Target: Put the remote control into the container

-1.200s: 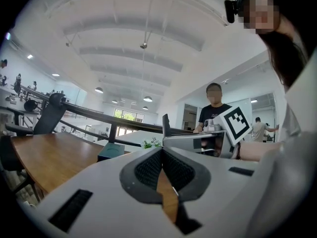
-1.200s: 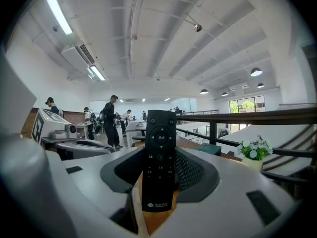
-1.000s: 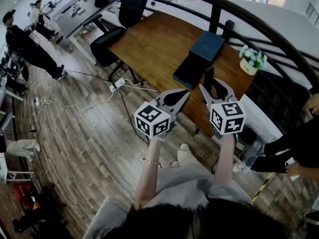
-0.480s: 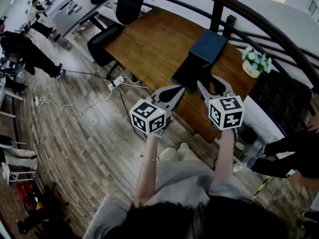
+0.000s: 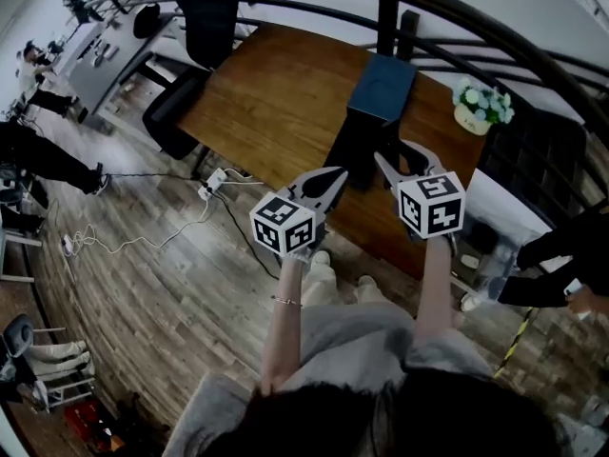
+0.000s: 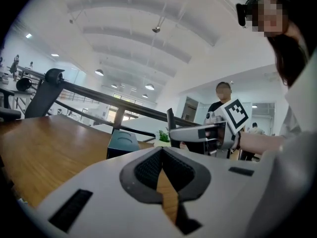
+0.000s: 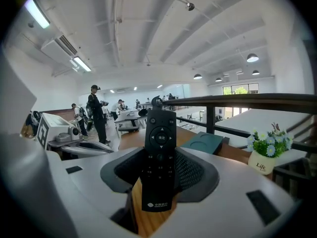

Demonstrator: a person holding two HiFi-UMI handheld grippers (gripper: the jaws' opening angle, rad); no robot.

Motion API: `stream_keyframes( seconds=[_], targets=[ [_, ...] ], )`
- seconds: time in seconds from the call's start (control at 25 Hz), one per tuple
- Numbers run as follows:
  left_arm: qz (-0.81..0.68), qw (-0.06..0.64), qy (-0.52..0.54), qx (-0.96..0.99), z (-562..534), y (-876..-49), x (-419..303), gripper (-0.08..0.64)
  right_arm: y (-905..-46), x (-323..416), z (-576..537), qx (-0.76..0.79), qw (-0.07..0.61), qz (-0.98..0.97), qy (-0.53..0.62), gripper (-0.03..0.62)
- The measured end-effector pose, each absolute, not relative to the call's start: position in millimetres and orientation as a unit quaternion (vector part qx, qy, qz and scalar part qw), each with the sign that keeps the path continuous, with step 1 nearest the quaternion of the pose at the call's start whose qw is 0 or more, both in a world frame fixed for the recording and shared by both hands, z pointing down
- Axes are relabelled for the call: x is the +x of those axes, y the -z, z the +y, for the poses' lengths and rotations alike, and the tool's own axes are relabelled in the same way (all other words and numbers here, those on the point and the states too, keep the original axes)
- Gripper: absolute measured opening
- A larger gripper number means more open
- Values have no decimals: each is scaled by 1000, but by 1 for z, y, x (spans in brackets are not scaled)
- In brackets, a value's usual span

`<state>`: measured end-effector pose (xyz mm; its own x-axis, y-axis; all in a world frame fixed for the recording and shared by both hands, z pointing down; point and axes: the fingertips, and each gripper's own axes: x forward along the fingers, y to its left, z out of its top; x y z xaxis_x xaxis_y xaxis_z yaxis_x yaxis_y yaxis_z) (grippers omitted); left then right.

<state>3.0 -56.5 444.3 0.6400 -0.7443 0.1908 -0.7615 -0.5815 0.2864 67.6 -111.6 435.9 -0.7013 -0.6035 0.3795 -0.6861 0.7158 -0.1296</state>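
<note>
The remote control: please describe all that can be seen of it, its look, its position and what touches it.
The remote control is a slim black bar, plastic by its look. Its face shows a power button at the top, a round direction pad, rows of small keys and a white logo at the bottom. It stands upright, face to the camera, clamped around its lower half between the jaws of the right gripper, over the wooden table; nothing else touches it.
</note>
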Motion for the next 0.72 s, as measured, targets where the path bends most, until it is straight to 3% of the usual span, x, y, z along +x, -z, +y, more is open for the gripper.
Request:
stream_keyframes(
  seconds=[0.72],
  targets=[
    [-302, 217, -67, 926, -116, -470, -41, 3, -477, 24, -153, 441, 193, -849, -218, 204]
  ],
)
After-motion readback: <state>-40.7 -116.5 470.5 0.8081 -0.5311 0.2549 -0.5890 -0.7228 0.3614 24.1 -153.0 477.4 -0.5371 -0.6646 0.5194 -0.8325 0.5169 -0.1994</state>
